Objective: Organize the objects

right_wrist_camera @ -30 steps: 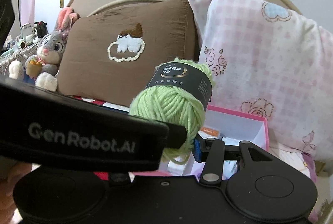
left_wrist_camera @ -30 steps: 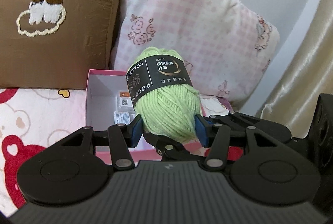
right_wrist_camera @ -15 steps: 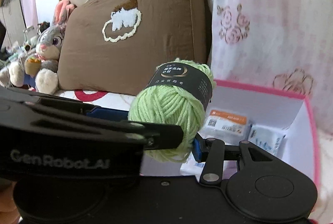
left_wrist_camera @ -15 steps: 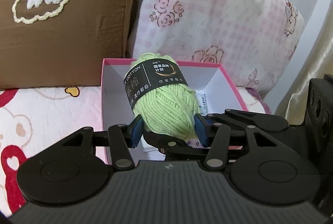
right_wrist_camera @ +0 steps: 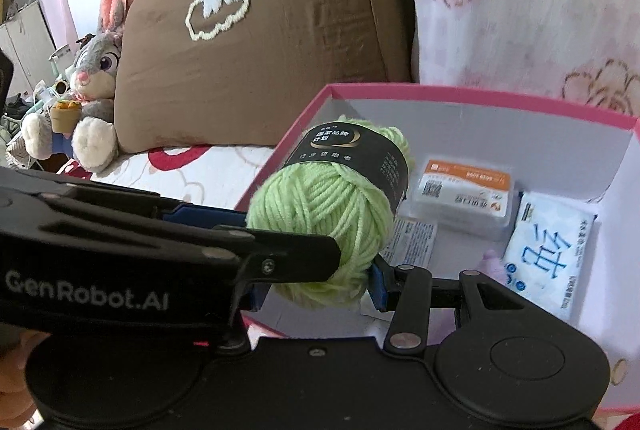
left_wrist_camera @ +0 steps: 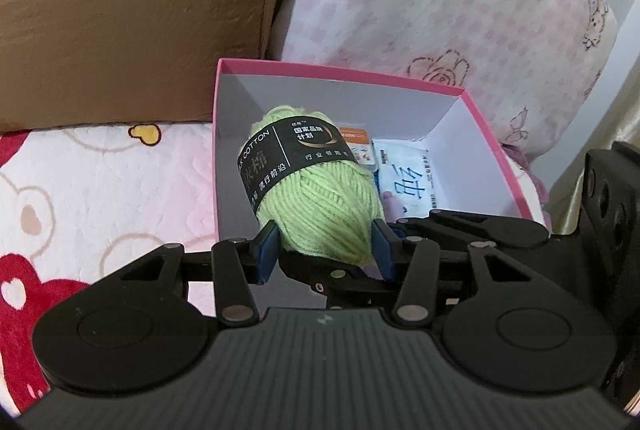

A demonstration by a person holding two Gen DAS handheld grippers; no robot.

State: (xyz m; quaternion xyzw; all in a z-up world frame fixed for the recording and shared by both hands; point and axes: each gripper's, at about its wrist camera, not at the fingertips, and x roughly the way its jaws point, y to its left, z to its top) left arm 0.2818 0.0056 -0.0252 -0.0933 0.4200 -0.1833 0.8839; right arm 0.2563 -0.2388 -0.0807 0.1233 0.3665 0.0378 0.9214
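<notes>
Nearest, in the left wrist view: left gripper [left_wrist_camera: 324,246], blue fingers [left_wrist_camera: 266,250] pinching the near, rounded end of a ball of yarn [left_wrist_camera: 320,206], one to each side. Have just been closing, with the yarn between them. Just under the ball, crossed by a black finger of the other tool.

In the right wrist view: right gripper [right_wrist_camera: 316,290], likewise clamped on the same near end, with the left tool reaching in from the left edge across its left finger.

Yarn itself: pale green, soft, wound in thick strands into an oval skein. Wears a wide black paper band around its far half, printed with white Chinese characters, a bronze ring mark and the word COTTON.

Long axis: runs away from both cameras, roughly along the fingers. Near end held, banded far end pointing towards the pillows and tipped slightly upward.

Place: hangs over the left part of an open pink box [left_wrist_camera: 344,70] with white inside walls. Cannot tell whether it touches the floor of the box.

Farther in, on the box floor: an orange-topped packet [right_wrist_camera: 464,190] and, right of it, a white tissue pack [right_wrist_camera: 548,254] with blue writing.

Under the box, a pink bed cover [left_wrist_camera: 100,198] with red bear shapes.

Behind, leaning upright side by side: a brown cushion [left_wrist_camera: 140,22] and a pink floral pillow [left_wrist_camera: 440,10]. Far left, a grey plush rabbit [right_wrist_camera: 92,70].
</notes>
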